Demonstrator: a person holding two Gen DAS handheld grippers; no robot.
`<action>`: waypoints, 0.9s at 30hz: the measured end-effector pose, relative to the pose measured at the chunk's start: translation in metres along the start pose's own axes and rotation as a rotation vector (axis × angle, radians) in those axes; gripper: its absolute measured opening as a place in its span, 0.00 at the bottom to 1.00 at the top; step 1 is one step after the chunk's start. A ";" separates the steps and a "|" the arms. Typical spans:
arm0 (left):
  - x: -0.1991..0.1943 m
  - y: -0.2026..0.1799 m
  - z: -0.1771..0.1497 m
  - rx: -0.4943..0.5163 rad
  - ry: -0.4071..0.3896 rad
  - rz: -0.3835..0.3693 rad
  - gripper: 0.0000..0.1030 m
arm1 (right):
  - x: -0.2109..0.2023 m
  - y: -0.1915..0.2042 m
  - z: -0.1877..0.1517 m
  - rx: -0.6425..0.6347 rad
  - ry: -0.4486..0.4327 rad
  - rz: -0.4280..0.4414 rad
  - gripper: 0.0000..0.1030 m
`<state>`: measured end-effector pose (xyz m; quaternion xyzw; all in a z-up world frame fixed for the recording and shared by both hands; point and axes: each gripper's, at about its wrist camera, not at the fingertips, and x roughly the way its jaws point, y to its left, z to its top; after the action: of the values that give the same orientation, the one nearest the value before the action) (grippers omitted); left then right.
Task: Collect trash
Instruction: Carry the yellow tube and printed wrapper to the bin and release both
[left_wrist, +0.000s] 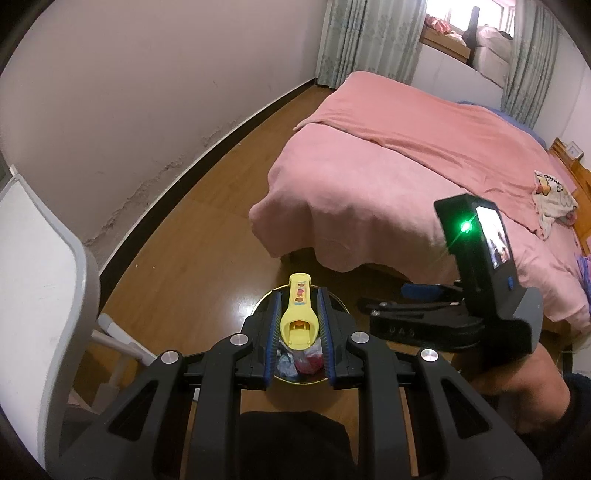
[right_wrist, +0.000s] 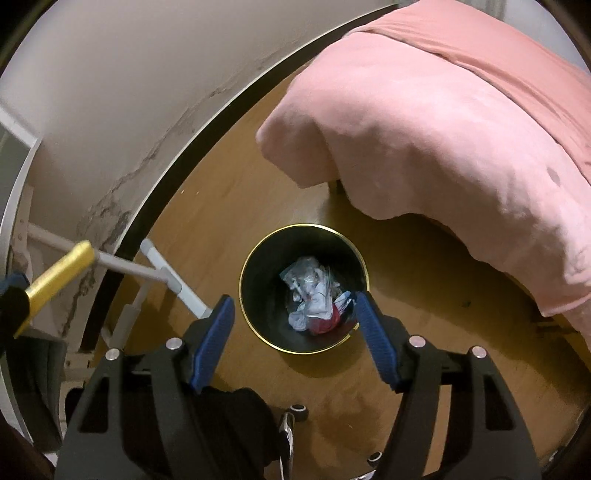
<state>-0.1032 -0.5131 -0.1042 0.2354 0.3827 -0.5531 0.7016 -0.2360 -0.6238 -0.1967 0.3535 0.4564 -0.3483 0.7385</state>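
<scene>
- Left gripper: clamped on yellow toy, held directly above bin.
- Right gripper: spread wide, holding nothing, hovering over bin.
- Bin: standing on wooden floor near bed; crumpled wrappers already inside.
- Progress, as judged: some trash collected; toy not yet dropped.
- Remaining: release toy into bin; further trash not visible.

The left wrist view looks forward and slightly down across the floor toward the bed. The right wrist view faces steeply down, close over the bin. Both share bin, floor, and bed corner.
</scene>
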 end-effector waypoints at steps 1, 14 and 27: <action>0.002 -0.001 0.000 0.001 0.004 -0.003 0.18 | -0.001 -0.002 0.001 0.013 -0.005 -0.002 0.65; 0.060 -0.023 0.000 0.015 0.071 -0.067 0.19 | -0.022 -0.040 0.008 0.185 -0.100 -0.035 0.65; 0.060 -0.019 0.007 -0.020 0.044 -0.053 0.65 | -0.018 -0.043 0.006 0.176 -0.085 -0.020 0.66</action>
<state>-0.1140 -0.5598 -0.1458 0.2303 0.4096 -0.5623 0.6804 -0.2755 -0.6467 -0.1868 0.3972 0.3958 -0.4093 0.7198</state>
